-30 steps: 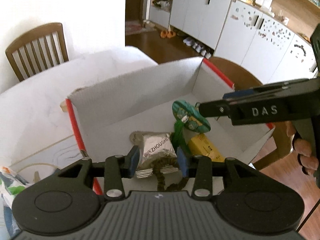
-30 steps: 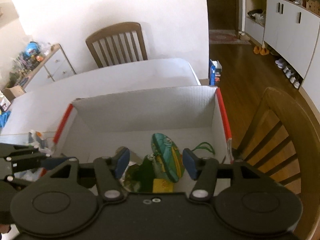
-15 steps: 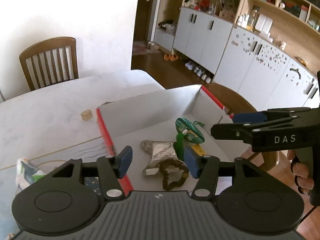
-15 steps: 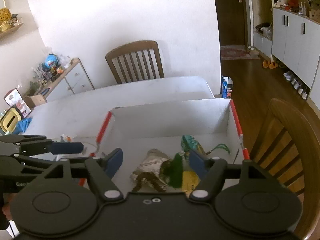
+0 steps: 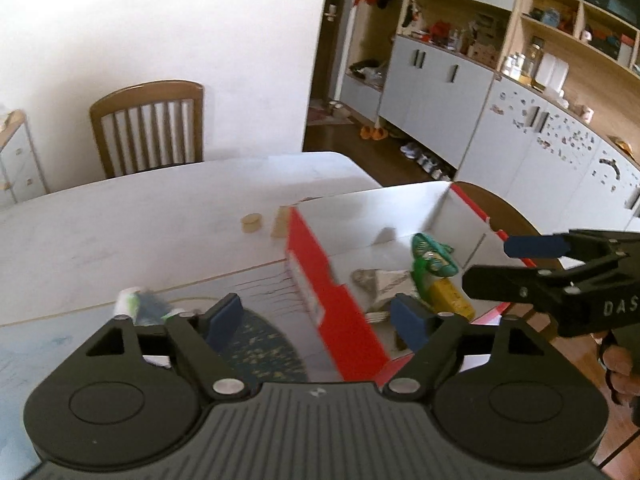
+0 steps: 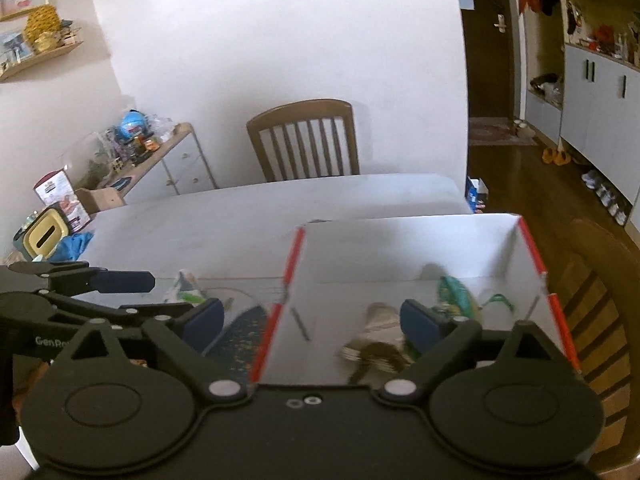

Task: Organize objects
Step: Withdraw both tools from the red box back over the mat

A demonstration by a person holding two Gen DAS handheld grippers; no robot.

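A red-and-white cardboard box [image 5: 316,280] [image 6: 400,248] stands open on the white table [image 5: 120,232]. Inside it lie a silver snack packet [image 5: 384,280] [image 6: 380,320], a green oval ornament [image 5: 434,256] [image 6: 456,296], a yellow packet [image 5: 452,300] and a dark bead bracelet [image 6: 376,356]. My left gripper [image 5: 316,318] hovers over the box's left wall, its jaws opening with nothing between the pads. Above the box's near side, my right gripper [image 6: 312,320] [image 5: 500,264] is also opening and holds nothing.
Left of the box lie a dark speckled oval mat [image 5: 264,344] [image 6: 240,336], a green-and-white packet [image 5: 136,304] and a small tan disc [image 5: 251,223]. A wooden chair [image 6: 304,140] stands at the far side, another chair [image 6: 592,280] at the box's right.
Both grippers have drawn back and up from the box and widened their jaws. The silver packet and the green ornament, earlier between the pads, now lie loose in the box.
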